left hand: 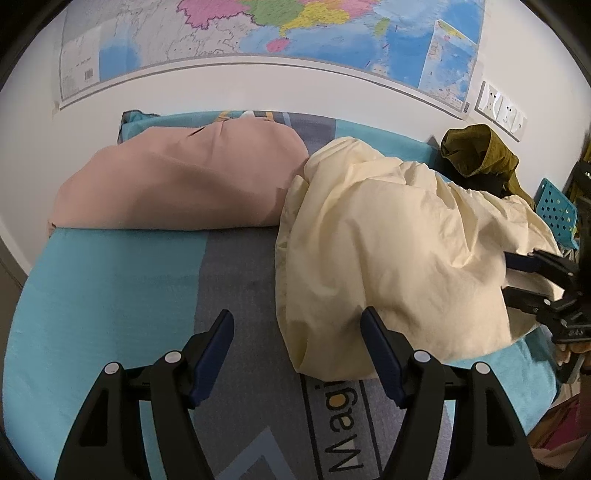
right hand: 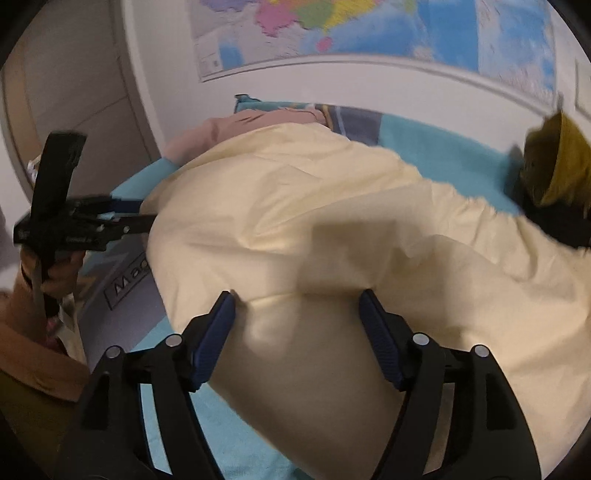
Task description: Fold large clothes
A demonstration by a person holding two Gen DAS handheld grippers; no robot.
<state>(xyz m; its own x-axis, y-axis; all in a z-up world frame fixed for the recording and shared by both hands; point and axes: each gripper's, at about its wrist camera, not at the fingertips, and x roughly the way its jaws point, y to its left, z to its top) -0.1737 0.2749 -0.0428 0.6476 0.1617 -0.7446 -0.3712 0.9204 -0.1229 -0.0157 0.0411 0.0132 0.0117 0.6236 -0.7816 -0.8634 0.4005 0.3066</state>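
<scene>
A large cream garment (left hand: 388, 240) lies bunched on the right half of the bed. My left gripper (left hand: 297, 317) stands open low over the grey stripe of the sheet. The garment's left edge lies loosely between its fingers, and no pad presses on it. At the garment's right side my right gripper (left hand: 508, 275) is open, its two fingers spread at the cloth. In the right wrist view the cream garment (right hand: 332, 221) fills the middle and bulges up between the open right gripper (right hand: 295, 299) fingers without being pinched. The left gripper (right hand: 144, 212) shows at the garment's far left edge, held by a hand.
The bed has a teal and grey sheet (left hand: 110, 288). A pink cloth bundle (left hand: 177, 181) lies at the back left. An olive garment (left hand: 480, 151) on something black lies at the back right. A blue perforated seat (left hand: 557, 214) stands beside the bed. A map (left hand: 295, 33) hangs on the wall.
</scene>
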